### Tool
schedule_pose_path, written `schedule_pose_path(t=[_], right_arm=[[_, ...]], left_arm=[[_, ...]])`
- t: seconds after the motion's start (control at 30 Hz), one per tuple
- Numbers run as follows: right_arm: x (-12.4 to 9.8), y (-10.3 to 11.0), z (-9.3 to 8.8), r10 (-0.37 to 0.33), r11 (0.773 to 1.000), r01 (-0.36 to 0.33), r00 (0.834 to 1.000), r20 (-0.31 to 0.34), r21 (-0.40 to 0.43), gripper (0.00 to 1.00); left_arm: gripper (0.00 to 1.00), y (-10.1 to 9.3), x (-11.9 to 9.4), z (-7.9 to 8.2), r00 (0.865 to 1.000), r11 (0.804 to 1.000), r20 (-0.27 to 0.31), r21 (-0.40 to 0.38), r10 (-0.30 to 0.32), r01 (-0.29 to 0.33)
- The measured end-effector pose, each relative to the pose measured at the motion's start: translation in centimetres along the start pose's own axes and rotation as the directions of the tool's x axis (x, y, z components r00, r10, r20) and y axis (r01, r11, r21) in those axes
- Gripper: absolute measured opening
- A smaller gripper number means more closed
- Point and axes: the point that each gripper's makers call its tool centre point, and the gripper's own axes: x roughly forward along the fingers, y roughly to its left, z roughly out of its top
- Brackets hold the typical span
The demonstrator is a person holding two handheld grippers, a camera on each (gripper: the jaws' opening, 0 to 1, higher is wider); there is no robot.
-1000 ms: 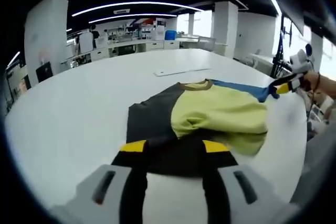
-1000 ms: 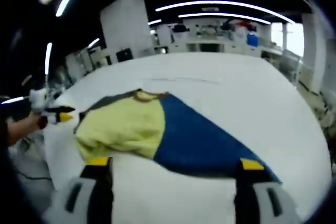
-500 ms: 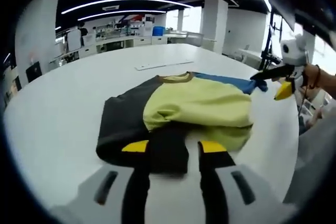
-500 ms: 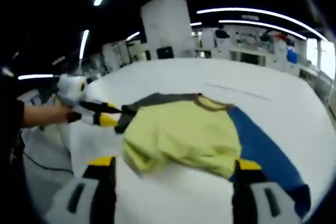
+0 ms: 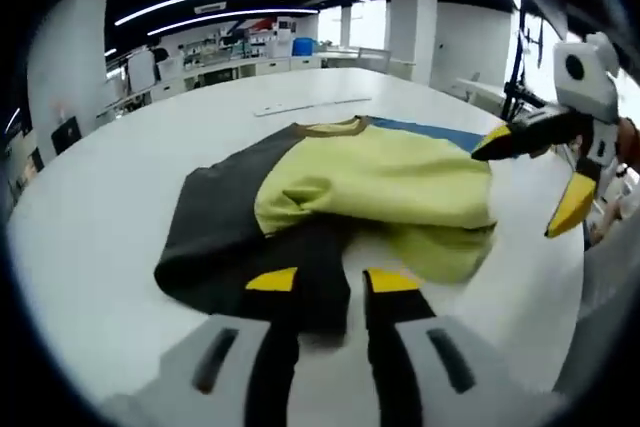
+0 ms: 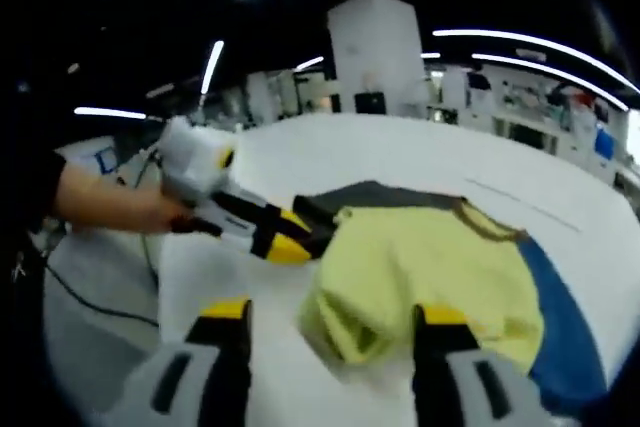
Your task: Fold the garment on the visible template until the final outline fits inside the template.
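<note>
A T-shirt (image 5: 370,177) with a yellow front, a dark grey side and a blue side lies bunched on the white round table (image 5: 100,227). My left gripper (image 5: 332,280) is open, its yellow-tipped jaws straddling the dark near edge of the shirt. In the right gripper view the shirt (image 6: 430,257) has a folded yellow hem between the jaws of my open right gripper (image 6: 332,312). There the left gripper (image 6: 295,234), held by a hand, has its tips at the dark edge. The right gripper (image 5: 535,172) spreads wide at the shirt's yellow right edge.
A thin flat white strip (image 5: 305,105) lies on the table beyond the collar. A person's forearm (image 6: 105,202) reaches in from the left, with a cable (image 6: 90,297) hanging below the table edge. Benches and pillars stand far behind.
Both cameras have moved closer to the shirt. The jaws of both grippers stand closer together than before. The right gripper has swung from the blue side onto the yellow hem.
</note>
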Motion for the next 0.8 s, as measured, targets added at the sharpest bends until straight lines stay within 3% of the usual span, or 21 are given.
schedule_pose_path(t=[0.17,0.23,0.63,0.8], right_arm=[[1.1,0.3,-0.8,0.009,0.999,-0.011,0.999,-0.04,-0.039,0.53],[1.6,0.0,-1.3,-0.009,0.997,0.003,0.998,-0.064,-0.083,0.49],[3.0,-1.2,-2.7,-0.085,0.968,0.047,0.986,-0.145,-0.246,0.33],[3.0,-1.7,-2.7,-0.11,0.97,0.074,0.983,-0.149,-0.232,0.26]], left_arm=[[0.11,0.5,0.1,-0.6,1.0,0.999,-0.01,-0.034,0.011,-0.011],[0.0,0.4,0.0,-0.7,1.0,0.998,-0.005,-0.064,0.014,-0.015],[0.0,1.1,-0.6,-1.1,0.998,0.995,-0.03,-0.085,0.054,-0.056],[0.0,2.0,-1.3,-1.4,0.996,0.992,-0.038,-0.094,0.077,-0.08]])
